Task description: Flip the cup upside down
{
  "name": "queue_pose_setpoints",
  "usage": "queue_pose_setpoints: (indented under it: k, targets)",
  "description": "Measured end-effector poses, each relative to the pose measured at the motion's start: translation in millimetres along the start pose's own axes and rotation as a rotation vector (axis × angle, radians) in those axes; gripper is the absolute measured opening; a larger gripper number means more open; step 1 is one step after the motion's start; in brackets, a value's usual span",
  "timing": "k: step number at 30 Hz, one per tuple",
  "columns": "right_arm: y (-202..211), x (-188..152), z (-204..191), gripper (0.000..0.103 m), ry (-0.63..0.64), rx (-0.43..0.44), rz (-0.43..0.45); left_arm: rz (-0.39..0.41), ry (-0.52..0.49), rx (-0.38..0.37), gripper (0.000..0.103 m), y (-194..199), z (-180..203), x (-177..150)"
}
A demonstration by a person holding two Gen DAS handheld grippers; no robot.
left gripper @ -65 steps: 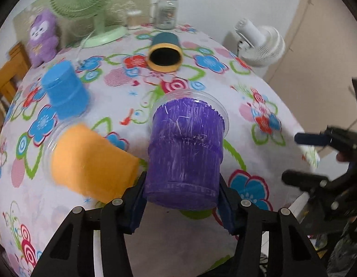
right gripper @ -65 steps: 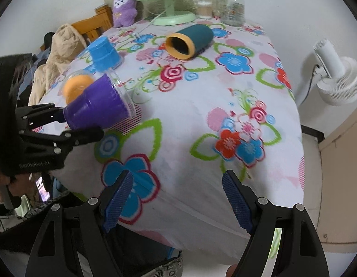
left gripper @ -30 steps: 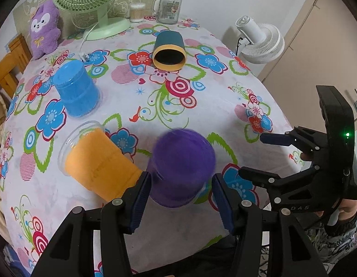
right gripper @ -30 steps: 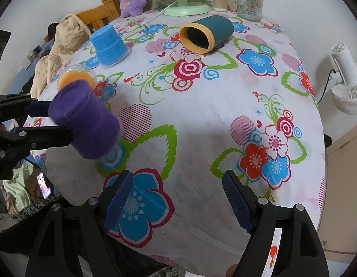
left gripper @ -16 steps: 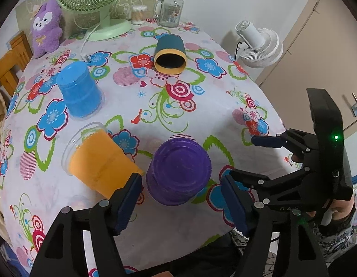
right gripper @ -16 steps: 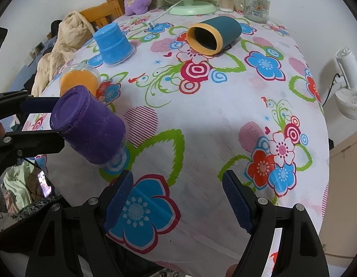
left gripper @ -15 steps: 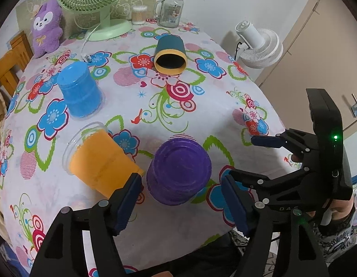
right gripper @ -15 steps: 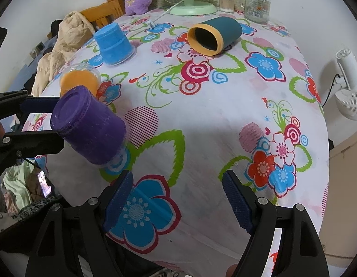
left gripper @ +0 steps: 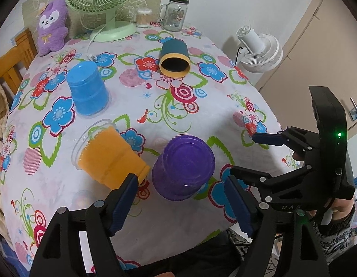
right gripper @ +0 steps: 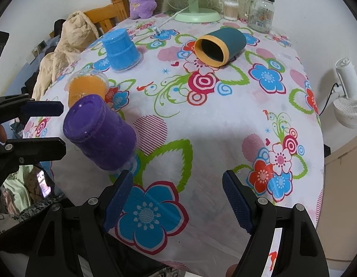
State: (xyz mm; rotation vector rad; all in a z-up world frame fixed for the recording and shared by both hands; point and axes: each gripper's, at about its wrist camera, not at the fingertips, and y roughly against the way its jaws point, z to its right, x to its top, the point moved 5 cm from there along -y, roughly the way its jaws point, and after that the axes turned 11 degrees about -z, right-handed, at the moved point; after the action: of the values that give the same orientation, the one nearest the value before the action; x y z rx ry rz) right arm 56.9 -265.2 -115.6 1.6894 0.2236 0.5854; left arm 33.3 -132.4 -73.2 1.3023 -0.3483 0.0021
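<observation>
The purple cup [left gripper: 184,166] stands upside down on the floral tablecloth [left gripper: 213,113] near the table's front edge; it also shows in the right wrist view [right gripper: 101,136]. My left gripper [left gripper: 182,204] is open, its jaws apart just behind the cup and clear of it. It appears at the left of the right wrist view [right gripper: 52,128]. My right gripper [right gripper: 178,198] is open and empty over the table's front right; it shows in the left wrist view [left gripper: 250,154].
An orange cup [left gripper: 107,157] lies on its side left of the purple cup. A blue cup [left gripper: 87,90] stands upside down behind it. A teal cup [left gripper: 175,57] lies on its side mid-table. A green fan [left gripper: 104,7], glass jar [left gripper: 175,13] and plush toy [left gripper: 52,26] stand at the back.
My left gripper turned the purple cup over, set it upside down on the cloth, then opened and drew back from it. The right gripper stayed open.
</observation>
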Motion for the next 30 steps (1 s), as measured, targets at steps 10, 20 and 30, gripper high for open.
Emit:
queue_pose_setpoints:
  k: [10, 20, 30]
  targets:
    - [23, 10, -11, 0.082, 0.015, -0.027, 0.05, 0.059, 0.028, 0.009, 0.085, 19, -7, -4]
    - [48, 25, -27, 0.088, 0.03, -0.14, 0.134, 0.213, 0.073, 0.029, 0.094, 55, -19, -12]
    - [71, 37, -48, 0.091, 0.032, -0.116, 0.217, 0.344, 0.118, 0.014, 0.1, 78, -35, -21]
